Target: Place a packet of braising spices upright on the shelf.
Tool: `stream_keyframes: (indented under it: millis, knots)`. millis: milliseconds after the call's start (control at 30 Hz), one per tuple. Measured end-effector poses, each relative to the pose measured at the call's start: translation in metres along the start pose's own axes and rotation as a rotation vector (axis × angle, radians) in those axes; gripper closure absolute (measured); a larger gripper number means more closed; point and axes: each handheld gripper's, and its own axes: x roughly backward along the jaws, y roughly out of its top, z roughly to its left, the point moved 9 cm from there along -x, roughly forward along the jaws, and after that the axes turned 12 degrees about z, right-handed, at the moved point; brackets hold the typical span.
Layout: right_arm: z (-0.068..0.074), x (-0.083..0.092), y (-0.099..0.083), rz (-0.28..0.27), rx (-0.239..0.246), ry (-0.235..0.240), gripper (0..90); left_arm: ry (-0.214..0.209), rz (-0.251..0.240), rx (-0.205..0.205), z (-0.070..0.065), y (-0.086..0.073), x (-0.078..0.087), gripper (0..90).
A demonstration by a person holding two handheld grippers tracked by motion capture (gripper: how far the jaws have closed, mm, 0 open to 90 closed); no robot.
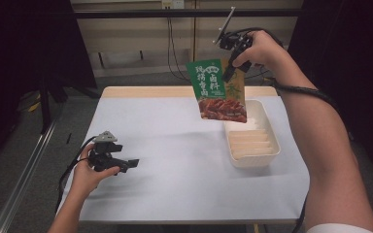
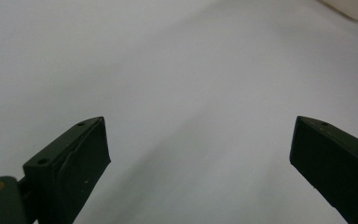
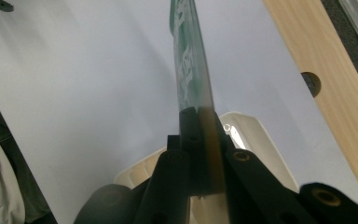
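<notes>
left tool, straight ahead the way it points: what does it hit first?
Likely the bare white table cover: the open left tool looks slightly down along it. The white tray sits farther off, to one side of the line. Depth is unclear.

High view sits above the near edge, facing forward and down across the whole table (image 1: 175, 194). Left gripper view hugs the tabletop, looking along it, the tray (image 2: 354, 7) at its top corner. Right gripper view looks steeply down from up high, sharing that tray (image 3: 261, 135) and the table's wooden edge.
</notes>
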Motion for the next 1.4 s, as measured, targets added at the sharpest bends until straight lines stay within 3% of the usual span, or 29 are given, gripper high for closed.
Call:
stream_keyframes:
  millis: [767, 1400]
  knots:
    - [-0.022, 0.005, -0.035, -0.001, -0.06, -0.001, 90.0, -0.007, -0.008, 0.009, -0.001, 0.001, -0.002, 4.5]
    - [-0.035, -0.001, -0.056, 0.01, -0.091, -0.007, 90.0, 0.005, 0.002, 0.008, -0.002, 0.0, -0.005, 4.5]
